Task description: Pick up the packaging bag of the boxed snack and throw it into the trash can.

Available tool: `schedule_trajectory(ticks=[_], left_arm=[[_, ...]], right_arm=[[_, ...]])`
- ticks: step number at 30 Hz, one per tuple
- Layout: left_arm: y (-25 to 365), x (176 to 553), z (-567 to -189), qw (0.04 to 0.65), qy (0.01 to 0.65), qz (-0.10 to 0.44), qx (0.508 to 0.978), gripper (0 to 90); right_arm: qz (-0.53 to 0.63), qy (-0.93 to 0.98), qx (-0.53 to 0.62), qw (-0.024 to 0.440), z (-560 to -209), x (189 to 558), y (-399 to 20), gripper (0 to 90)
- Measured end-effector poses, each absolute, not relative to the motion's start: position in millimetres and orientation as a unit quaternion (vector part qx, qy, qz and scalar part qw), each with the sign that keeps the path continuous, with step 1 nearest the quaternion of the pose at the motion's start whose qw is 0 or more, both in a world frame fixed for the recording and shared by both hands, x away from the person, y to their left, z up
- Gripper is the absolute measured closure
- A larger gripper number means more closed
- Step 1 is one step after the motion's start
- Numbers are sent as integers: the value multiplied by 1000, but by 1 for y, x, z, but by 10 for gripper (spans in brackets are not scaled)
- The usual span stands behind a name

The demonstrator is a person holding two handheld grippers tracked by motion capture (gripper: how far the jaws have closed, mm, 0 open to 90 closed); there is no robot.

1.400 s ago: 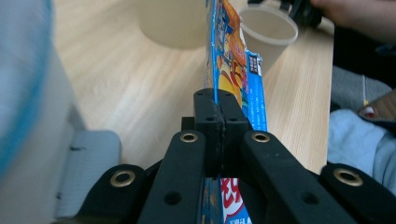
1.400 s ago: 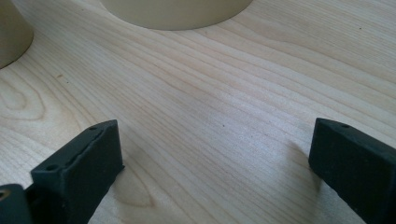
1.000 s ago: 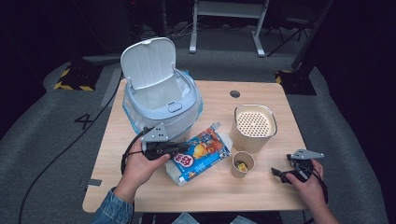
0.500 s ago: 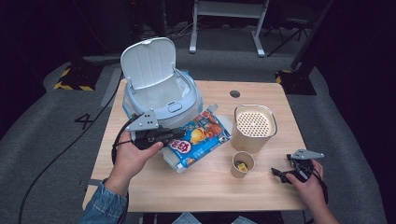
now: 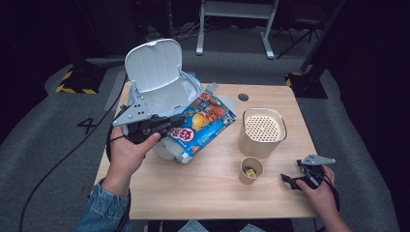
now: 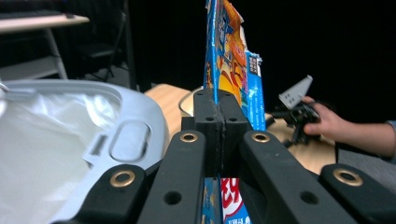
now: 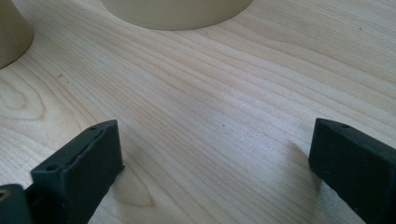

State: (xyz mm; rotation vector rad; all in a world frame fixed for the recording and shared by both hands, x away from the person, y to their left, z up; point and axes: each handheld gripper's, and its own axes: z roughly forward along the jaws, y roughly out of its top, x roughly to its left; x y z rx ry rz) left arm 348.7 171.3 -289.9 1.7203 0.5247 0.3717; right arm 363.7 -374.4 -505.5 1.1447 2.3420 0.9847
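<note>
Clamped tight on the flat blue snack box, the jaws of the left gripper are seen in the high view, where the box is lifted clear of the wooden table and tilted beside the open white bin, its far end close to the bin's rim. The bin's lid is stood upright behind it. To the right, a tan perforated canister and a small paper cup are set on the table, and the right gripper is rested near the table's right edge with its jaws apart, nothing between them.

From the left gripper view, the jaw pads are seen pressed together on the edge of the snack box, which rises upright between them; the bin's grey rim lies just to the left, and the other hand is seen farther off.

From the right gripper view, the two black jaws are held wide over bare wood, with the canister's base ahead.
</note>
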Motion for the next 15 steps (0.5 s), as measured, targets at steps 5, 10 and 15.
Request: schedule_trajectory(ticks=[5,10,15], left_arm=[[173,348,-281,616,231,170,733,894],[175,348,-268,623,239,186,721,894],[175,347,-255,626,248,208,709,894]], right_arm=[[348,827,406,176,-506,364,-374,30],[347,826,407,177,-505,363,-374,30],[347,826,407,177,-505,363,-374,30]])
